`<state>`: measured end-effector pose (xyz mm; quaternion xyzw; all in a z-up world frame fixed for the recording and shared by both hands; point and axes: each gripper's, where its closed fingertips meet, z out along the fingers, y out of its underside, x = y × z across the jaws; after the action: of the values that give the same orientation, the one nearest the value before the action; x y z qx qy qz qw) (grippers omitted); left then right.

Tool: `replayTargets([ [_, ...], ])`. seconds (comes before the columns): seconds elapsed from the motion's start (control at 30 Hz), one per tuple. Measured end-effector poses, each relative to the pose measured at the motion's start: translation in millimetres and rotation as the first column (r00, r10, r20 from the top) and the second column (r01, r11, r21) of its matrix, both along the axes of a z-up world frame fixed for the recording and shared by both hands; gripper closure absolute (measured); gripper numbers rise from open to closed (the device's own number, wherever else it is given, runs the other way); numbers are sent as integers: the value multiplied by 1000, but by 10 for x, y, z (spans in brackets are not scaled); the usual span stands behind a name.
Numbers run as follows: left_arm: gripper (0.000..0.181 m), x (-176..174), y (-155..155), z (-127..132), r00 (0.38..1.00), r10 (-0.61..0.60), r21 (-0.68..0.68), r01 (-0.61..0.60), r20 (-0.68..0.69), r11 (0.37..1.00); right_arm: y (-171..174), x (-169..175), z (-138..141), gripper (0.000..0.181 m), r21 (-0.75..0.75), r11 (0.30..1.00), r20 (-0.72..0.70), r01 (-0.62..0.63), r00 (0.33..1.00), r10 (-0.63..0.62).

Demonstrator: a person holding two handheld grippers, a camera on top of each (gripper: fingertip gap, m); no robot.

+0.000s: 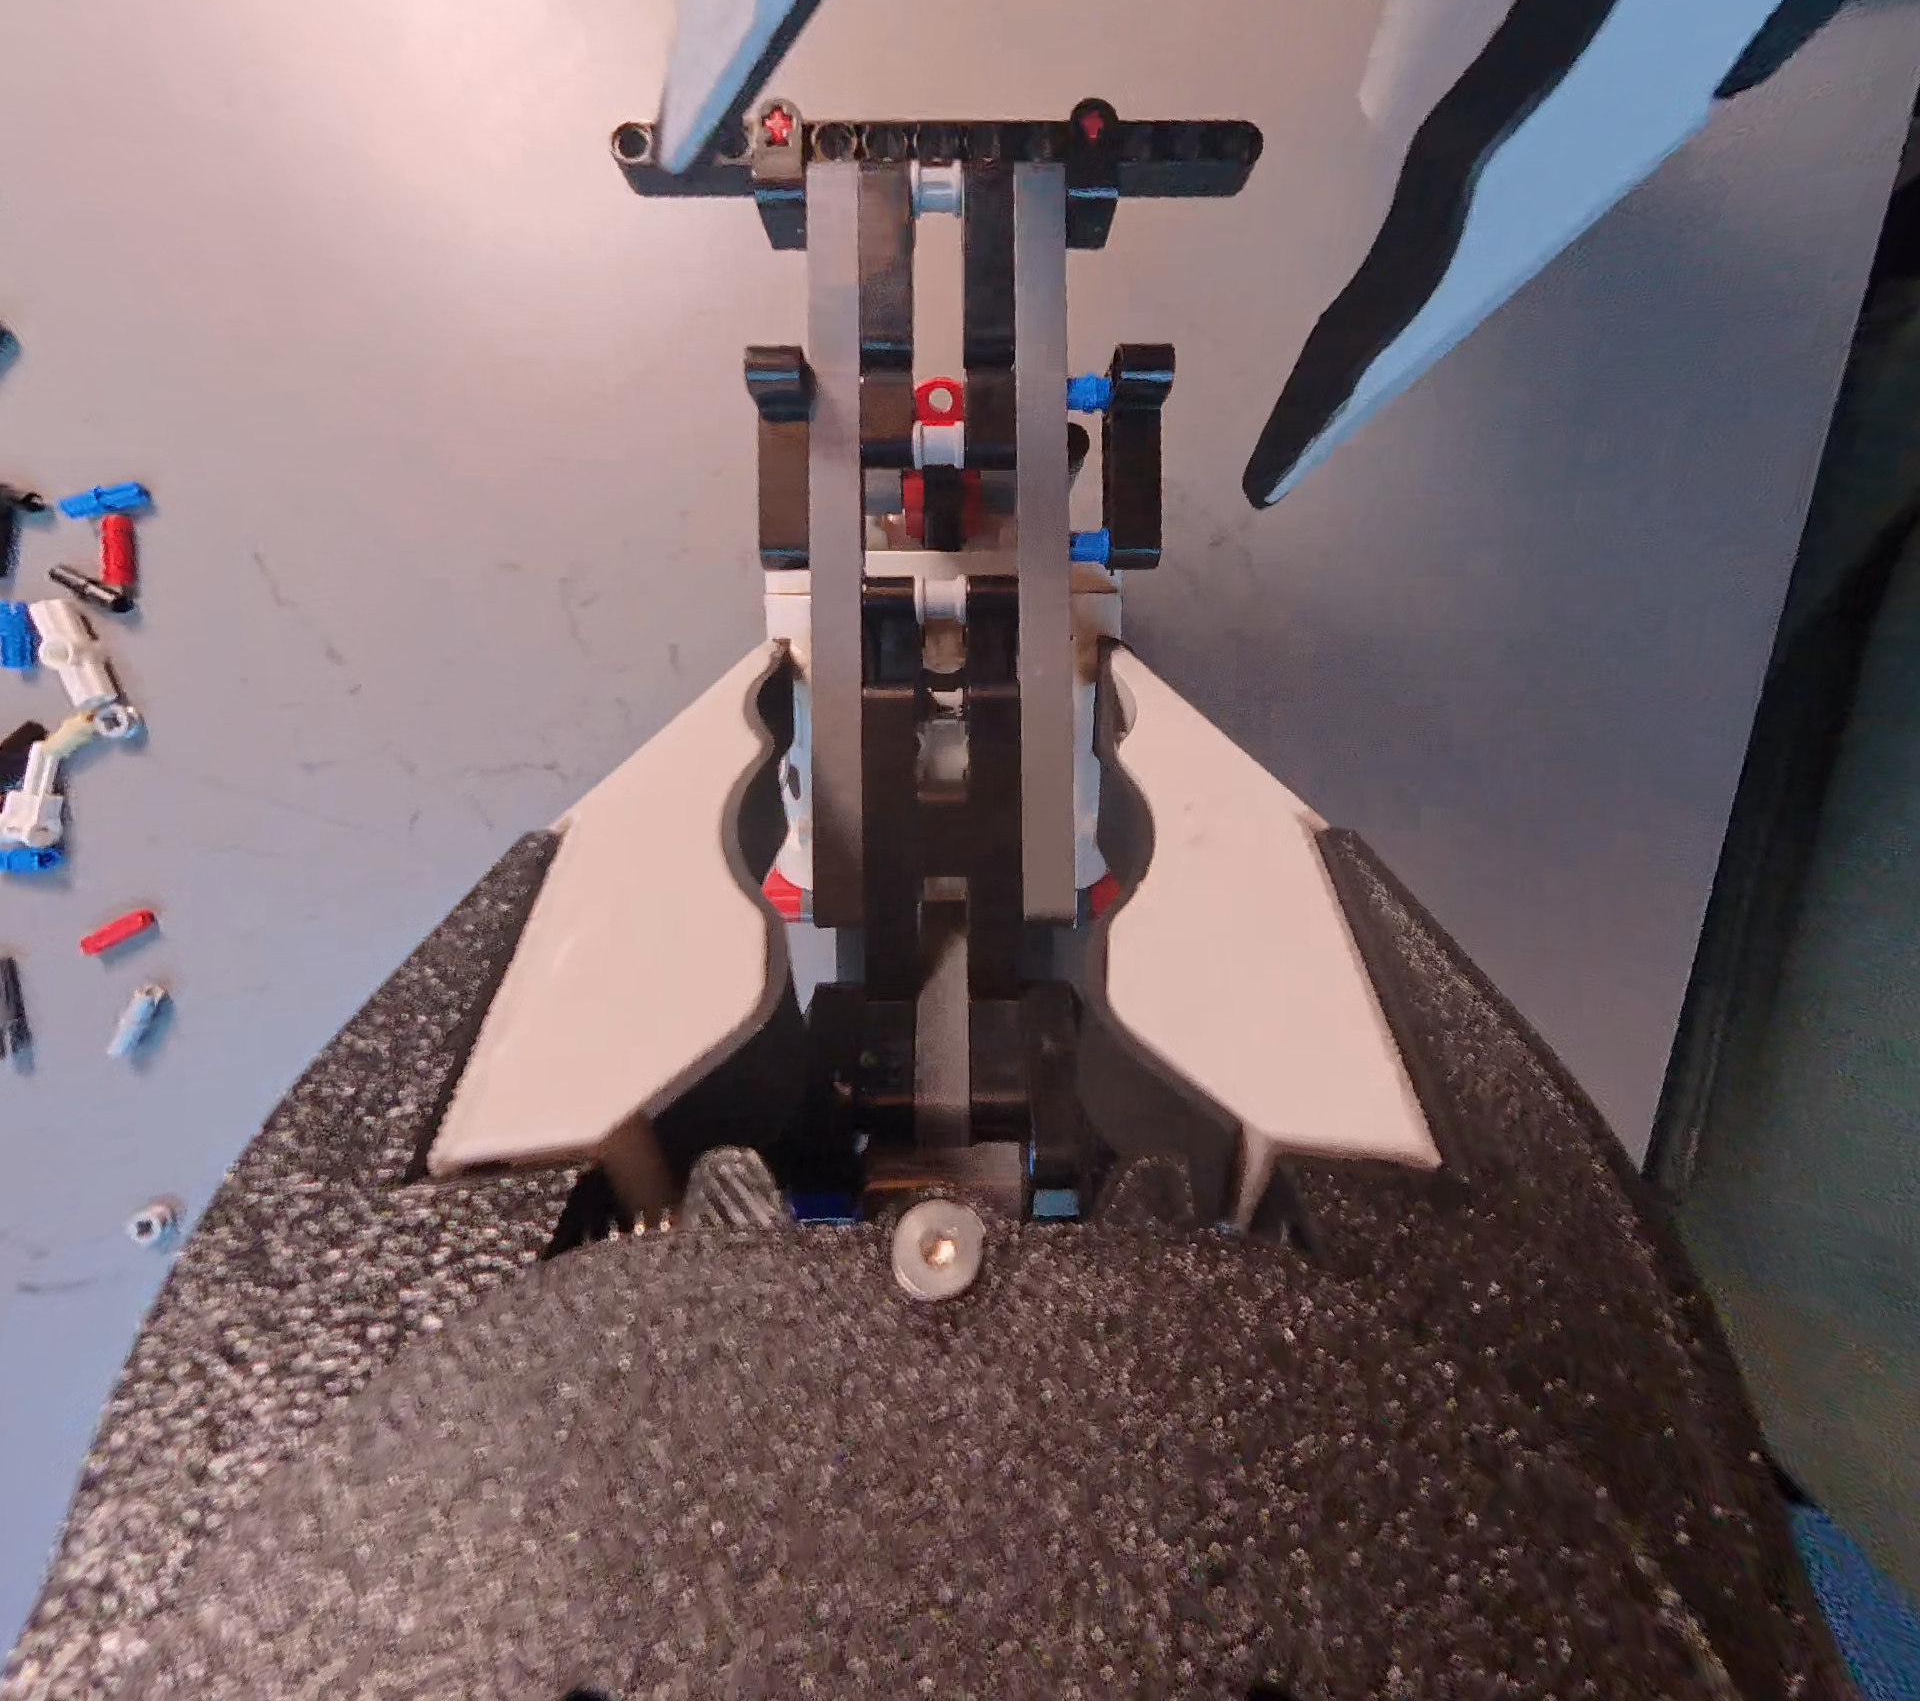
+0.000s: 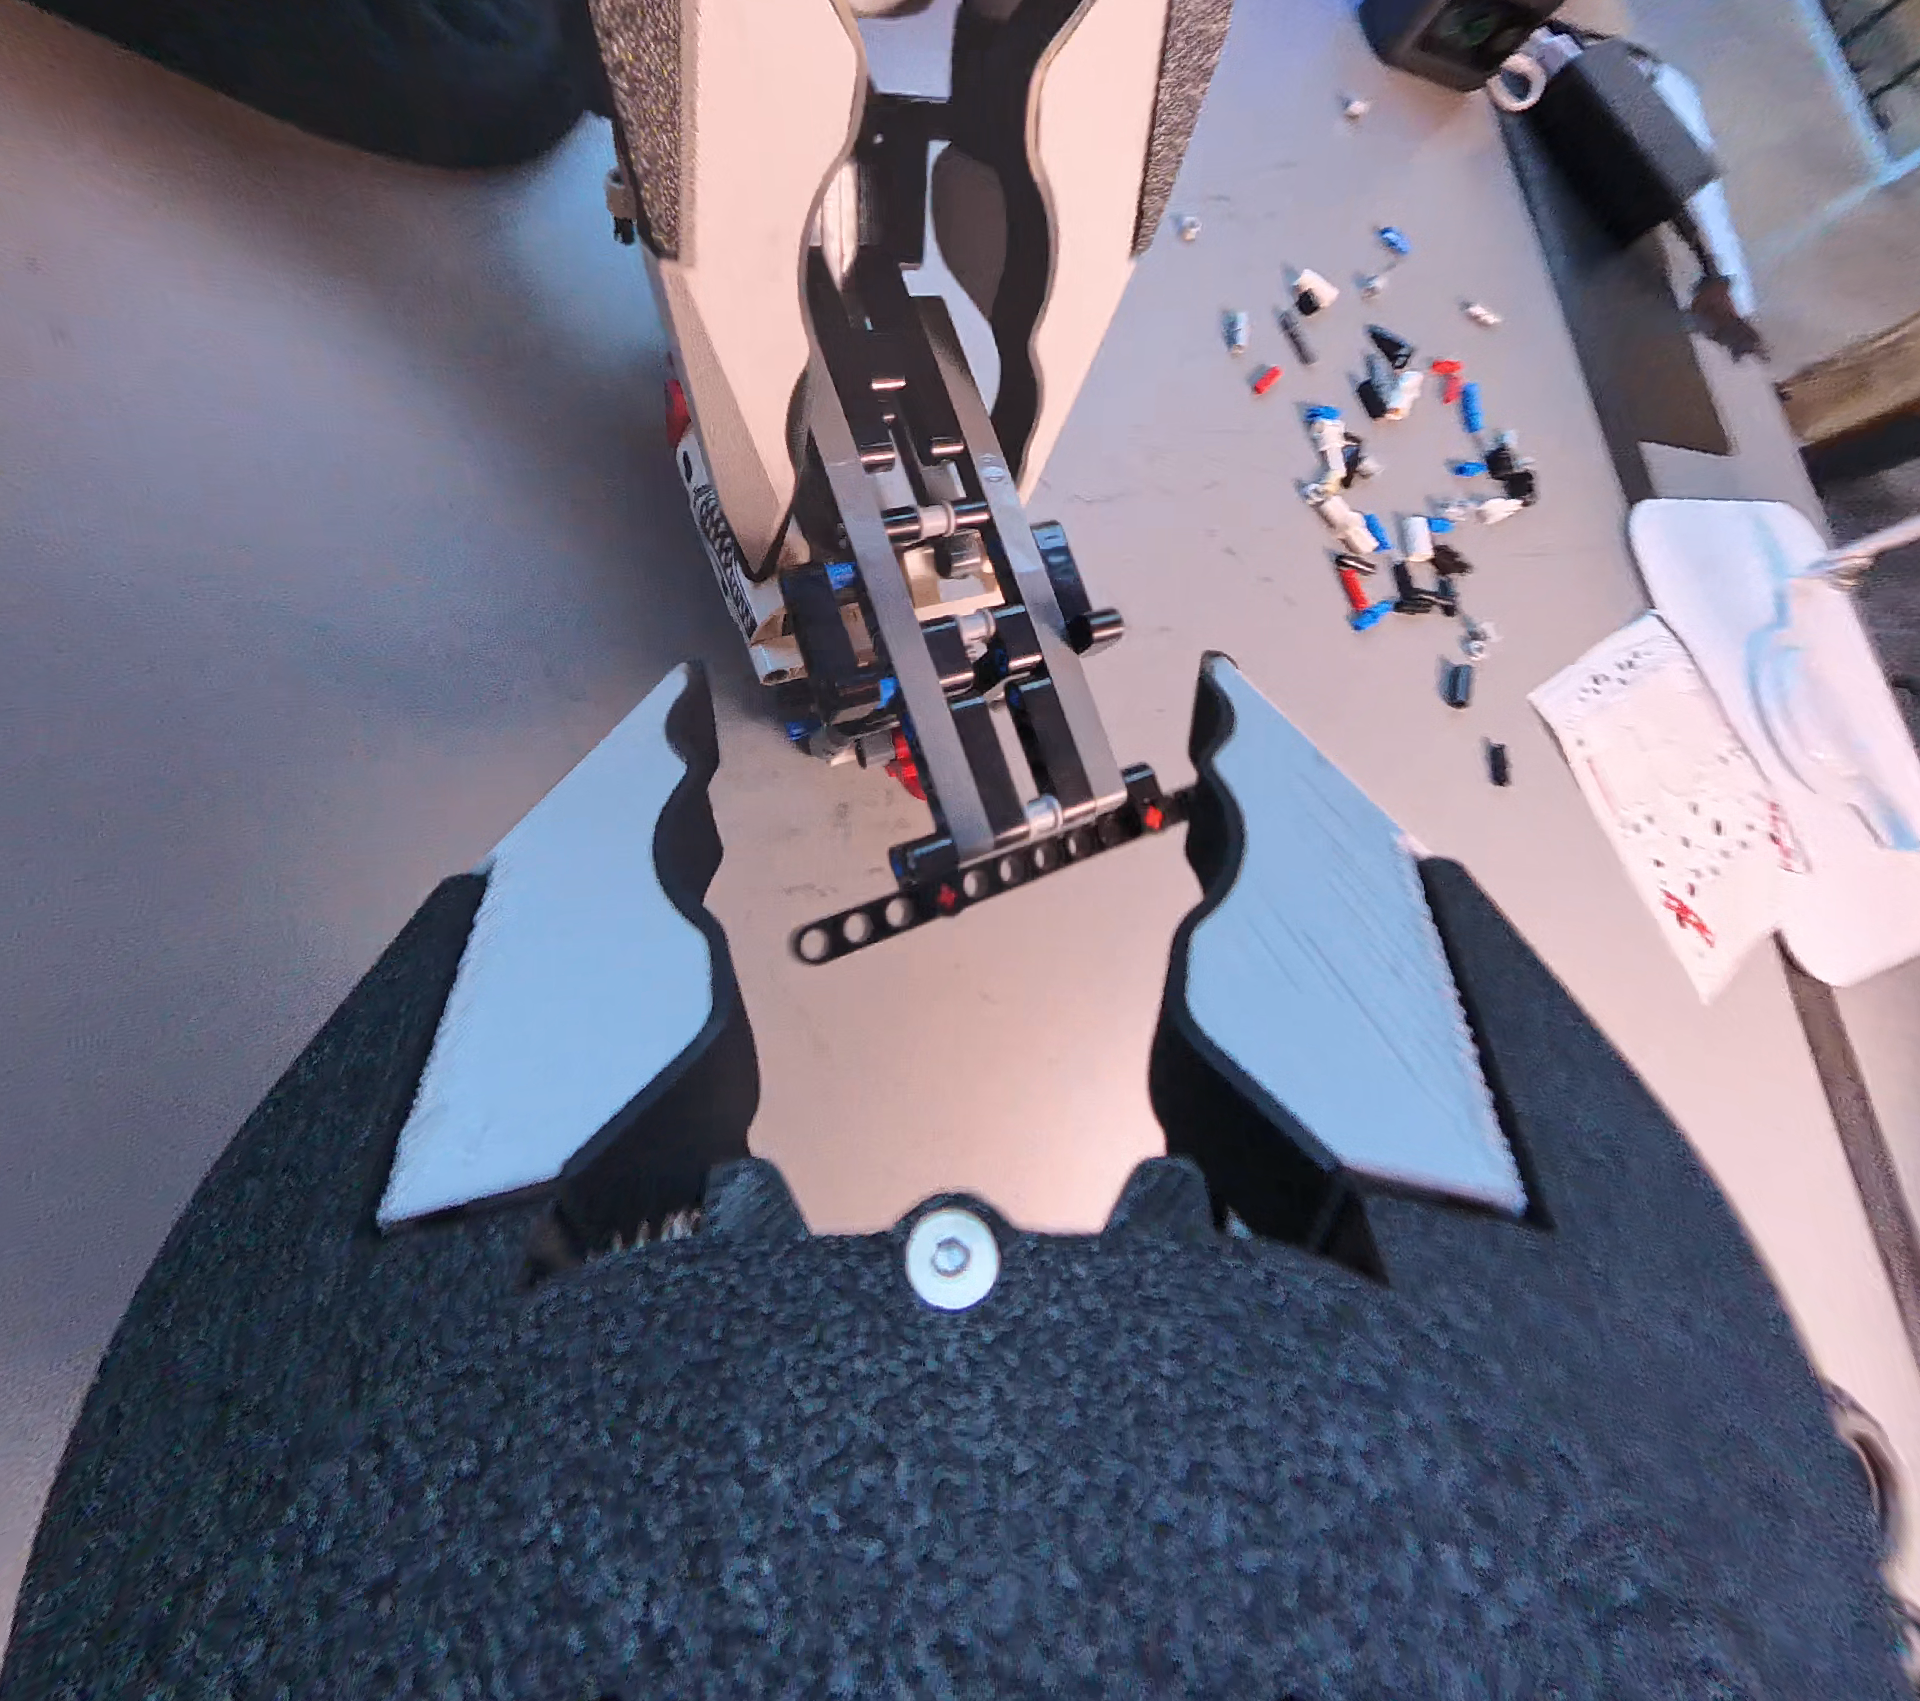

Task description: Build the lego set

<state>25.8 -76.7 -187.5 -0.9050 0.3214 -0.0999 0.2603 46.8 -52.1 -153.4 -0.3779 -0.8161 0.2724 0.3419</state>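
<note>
Black and grey plastic beams make up the lego model (image 1: pixel 938 529), which in the left wrist view is pinched between the left gripper (image 1: pixel 940 685), its pale wavy-edged fingers (image 1: pixel 623 955) pressed against the model's white sides. A black holed crossbeam (image 1: pixel 935 145) caps the model's far end, touched there by a finger of the right gripper (image 1: pixel 997 321). Loose small pieces (image 1: pixel 73 695) lie left of the model.

From the right wrist view, the right gripper (image 2: pixel 951 685) is spread wide around the crossbeam (image 2: pixel 987 872), its right finger (image 2: pixel 1340 934) touching the beam's end. Scattered pieces (image 2: pixel 1392 467) and a printed sheet (image 2: pixel 1683 810) lie right of the model (image 2: pixel 935 612) on the smooth grey table (image 2: pixel 312 560).
</note>
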Motion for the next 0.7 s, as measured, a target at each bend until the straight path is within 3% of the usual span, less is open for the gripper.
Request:
replayTargets([
  [0.13, 124, 47, -25, 2, 997, -76, 20, 76, -4, 997, -72, -87, -142, 88, -69, 995, 106, -66, 992, 73],
  [0.27, 123, 44, -21, 2, 998, -70, 26, 70, 0, 997, -137, -109, -237, 94, -95, 988, 188, -125, 972, 141],
  [0.4, 123, 46, -15, -3, 998, -60, 35, 61, -25, 998, -112, -163, -191, 107, -221, 974, 248, -44, 964, 100],
  [0.7, 123, 65, -27, -1, 998, -58, 33, 59, -16, 998, -101, -115, -213, 110, -125, 986, 356, -113, 922, 151],
])
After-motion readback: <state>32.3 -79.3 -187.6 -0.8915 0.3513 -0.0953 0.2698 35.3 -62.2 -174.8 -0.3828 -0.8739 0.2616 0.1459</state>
